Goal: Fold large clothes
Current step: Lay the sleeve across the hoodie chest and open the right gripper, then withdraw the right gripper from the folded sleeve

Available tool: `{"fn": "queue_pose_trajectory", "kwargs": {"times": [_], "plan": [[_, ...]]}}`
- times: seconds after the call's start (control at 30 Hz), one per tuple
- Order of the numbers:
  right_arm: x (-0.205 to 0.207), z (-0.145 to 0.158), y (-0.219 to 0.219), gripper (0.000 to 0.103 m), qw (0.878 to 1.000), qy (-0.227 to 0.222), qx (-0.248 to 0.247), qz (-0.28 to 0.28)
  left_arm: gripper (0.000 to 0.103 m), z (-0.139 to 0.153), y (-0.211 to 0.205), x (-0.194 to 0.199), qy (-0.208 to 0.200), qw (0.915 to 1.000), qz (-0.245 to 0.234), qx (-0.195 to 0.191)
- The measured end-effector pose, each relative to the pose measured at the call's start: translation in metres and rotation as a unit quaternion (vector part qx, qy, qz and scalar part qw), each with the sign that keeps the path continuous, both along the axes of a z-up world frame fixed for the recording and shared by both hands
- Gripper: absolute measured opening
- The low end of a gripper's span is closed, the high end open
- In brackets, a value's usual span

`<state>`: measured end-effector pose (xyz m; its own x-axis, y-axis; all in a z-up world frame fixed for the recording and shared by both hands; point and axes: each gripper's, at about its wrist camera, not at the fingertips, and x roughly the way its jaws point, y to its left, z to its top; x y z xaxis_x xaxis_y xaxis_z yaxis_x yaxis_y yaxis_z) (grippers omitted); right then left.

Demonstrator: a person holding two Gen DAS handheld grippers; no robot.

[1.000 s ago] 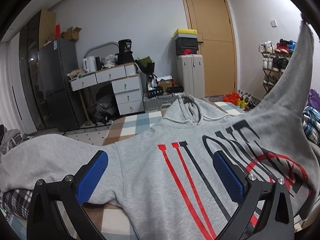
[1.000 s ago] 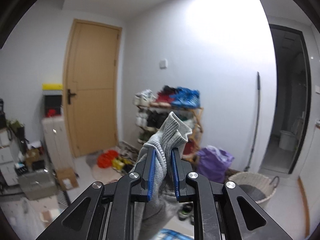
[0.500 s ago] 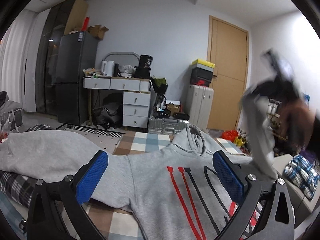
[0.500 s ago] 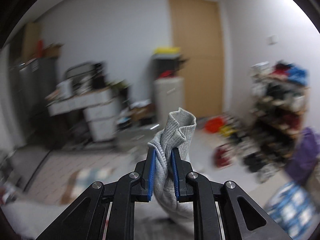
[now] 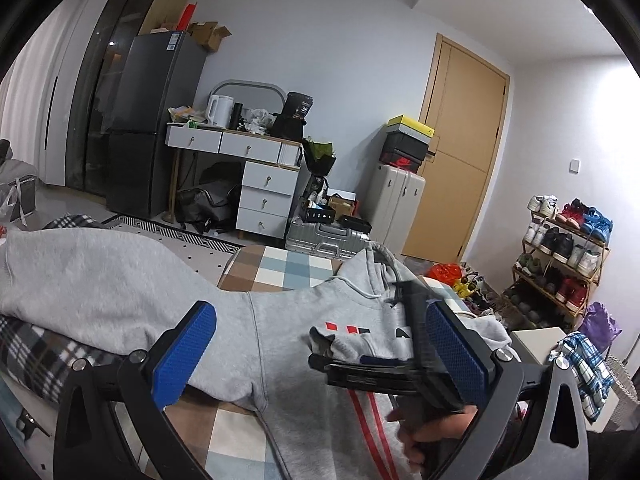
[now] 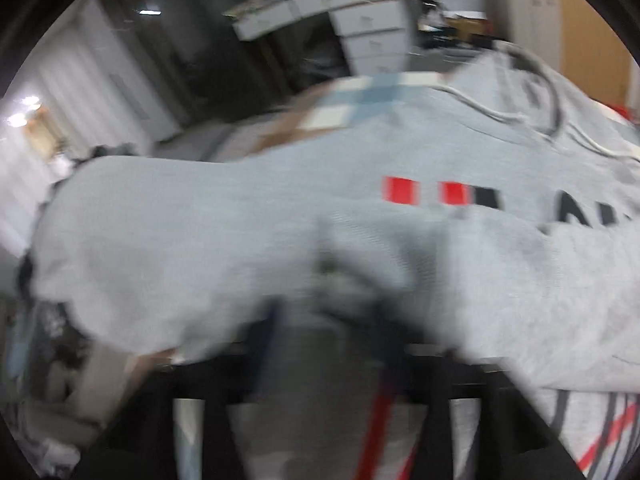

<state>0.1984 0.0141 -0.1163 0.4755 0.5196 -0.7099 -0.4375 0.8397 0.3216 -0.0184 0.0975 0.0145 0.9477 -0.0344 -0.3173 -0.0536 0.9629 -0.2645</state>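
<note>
Opening right claw [image 5: 320, 356] over soft, heathered grey hoodie [image 5: 288, 328]

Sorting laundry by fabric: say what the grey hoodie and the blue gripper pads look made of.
Grey hoodie: soft heathered knit, likely cotton fleece; matte, draping in folds, ribbed cuff, flat printed red and black graphics. Blue pads on the left gripper's fingers: probably rubber or textured plastic, shown by the fine diamond grid, matte.

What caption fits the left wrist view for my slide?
Right hand-held gripper opening over the sleeve cuff laid across the grey hoodie; left hand-held gripper open.
</note>
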Motion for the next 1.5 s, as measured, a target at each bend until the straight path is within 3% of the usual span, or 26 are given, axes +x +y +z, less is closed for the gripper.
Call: {"fn": "queue_pose_trajectory", "kwargs": {"times": [0.1,0.2,0.3,0.4,0.53,0.57,0.63,0.67,0.7,0.83,0.97,1.07,1.1,1.17,1.23,1.27,1.3,1.4,1.5], "plan": [[-0.020,0.031,-0.021,0.096,0.998,-0.050,0.024,0.039,0.102,0.000,0.001,-0.004,0.000,1.0000,0.001,-0.005],[-0.027,0.052,-0.061,0.102,0.996,-0.086,-0.016,0.021,0.102,-0.003,0.002,-0.004,0.004,1.0000,0.002,-0.007],[-0.031,0.050,-0.113,0.102,0.984,-0.113,-0.136,-0.006,0.102,-0.004,0.002,-0.003,0.008,0.9999,0.003,-0.005],[-0.024,0.022,-0.154,0.102,0.960,-0.100,-0.262,-0.015,0.102,-0.006,-0.001,-0.001,0.013,0.9999,0.004,-0.003],[-0.009,-0.016,-0.168,0.098,0.942,-0.071,-0.328,-0.010,0.102,-0.011,-0.007,0.000,0.021,0.9996,0.010,0.019],[-0.006,-0.022,-0.171,0.088,0.942,-0.066,-0.329,-0.019,0.102,-0.012,-0.009,0.001,0.023,0.9993,0.011,0.027],[0.001,-0.031,-0.189,0.057,0.952,-0.016,-0.305,-0.030,0.102,-0.015,-0.009,0.001,0.028,0.9988,0.015,0.036],[0.007,-0.032,-0.194,0.028,0.957,0.007,-0.287,-0.031,0.102,-0.016,-0.009,0.001,0.030,0.9987,0.017,0.038],[0.007,-0.032,-0.200,0.017,0.959,0.005,-0.280,-0.041,0.102,-0.016,-0.008,0.001,0.034,0.9986,0.017,0.037],[-0.013,-0.007,-0.211,0.005,0.968,-0.031,-0.247,-0.043,0.102,-0.016,-0.001,0.003,0.047,0.9987,0.010,0.017],[-0.046,0.011,-0.203,0.006,0.957,-0.071,-0.280,-0.009,0.102,-0.015,-0.001,0.003,0.052,0.9986,0.006,0.008],[-0.045,-0.023,-0.204,0.007,0.943,-0.020,-0.332,0.018,0.102,-0.014,-0.002,0.002,0.055,0.9984,0.006,0.005],[-0.042,-0.030,-0.201,0.012,0.937,-0.013,-0.350,0.019,0.102,-0.014,-0.004,0.003,0.056,0.9984,0.005,0.005],[-0.043,-0.032,-0.198,0.016,0.935,-0.007,-0.353,0.016,0.102,-0.014,-0.005,0.002,0.058,0.9983,0.005,0.007],[-0.042,-0.015,-0.199,0.042,0.951,-0.007,-0.310,0.006,0.102,-0.013,-0.005,0.002,0.056,0.9984,0.007,0.010],[-0.041,-0.003,-0.198,0.074,0.961,-0.014,-0.277,-0.001,0.102,-0.013,-0.005,0.002,0.056,0.9984,0.008,0.010],[-0.042,0.013,-0.197,0.089,0.971,-0.037,-0.235,-0.006,0.102,-0.013,-0.004,0.003,0.056,0.9984,0.008,0.008],[-0.036,0.044,-0.184,0.095,0.985,-0.076,-0.154,-0.008,0.102,-0.013,-0.001,0.006,0.059,0.9982,0.008,-0.003],[-0.005,0.045,-0.164,0.098,0.993,-0.052,-0.104,-0.024,0.102,-0.014,0.001,0.006,0.061,0.9980,0.009,-0.009]]}}
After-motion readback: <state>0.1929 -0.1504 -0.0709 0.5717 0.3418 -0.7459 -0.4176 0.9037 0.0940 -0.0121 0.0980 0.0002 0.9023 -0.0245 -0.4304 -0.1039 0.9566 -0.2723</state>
